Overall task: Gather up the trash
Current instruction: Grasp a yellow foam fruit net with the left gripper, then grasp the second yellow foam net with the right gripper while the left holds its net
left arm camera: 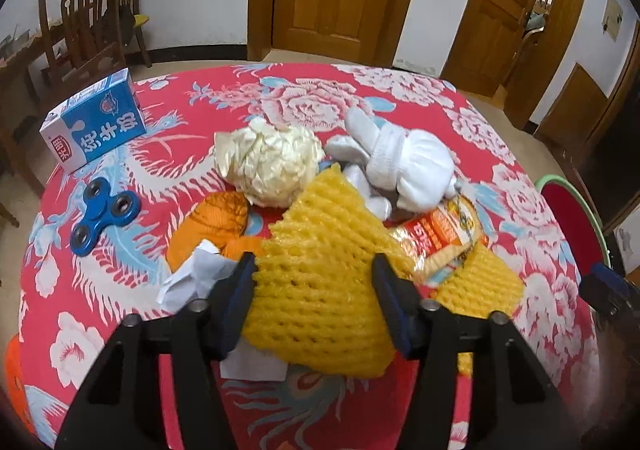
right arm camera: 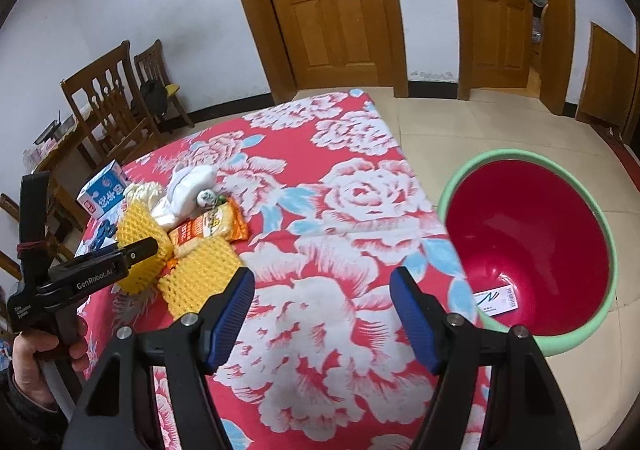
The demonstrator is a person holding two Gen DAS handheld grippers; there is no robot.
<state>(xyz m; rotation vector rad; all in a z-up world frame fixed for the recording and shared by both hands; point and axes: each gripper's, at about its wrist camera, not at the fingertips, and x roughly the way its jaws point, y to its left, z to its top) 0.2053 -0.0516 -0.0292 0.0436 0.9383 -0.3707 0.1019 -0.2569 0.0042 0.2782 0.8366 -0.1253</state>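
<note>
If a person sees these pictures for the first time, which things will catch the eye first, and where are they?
The eye goes first to the yellow foam net lying between the open fingers of the left gripper, at the near side of a trash pile on the red flowered tablecloth. Next comes the red basin with a green rim on the floor to the right of the table, with the open, empty right gripper above the cloth beside it.

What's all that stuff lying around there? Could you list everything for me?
foam fruit net: two, yellow, front of pile, one between left fingers
paper ball: one, cream, pile centre
socks: bundle, white, beside paper ball
snack wrapper: one, orange, under socks
tissue: one, white, left of net
milk carton: one, blue, far left
fidget spinner: one, blue, near carton
bin: one, green, red inside, on floor
tablecloth: red floral
left gripper: open
right gripper: open, empty
</note>
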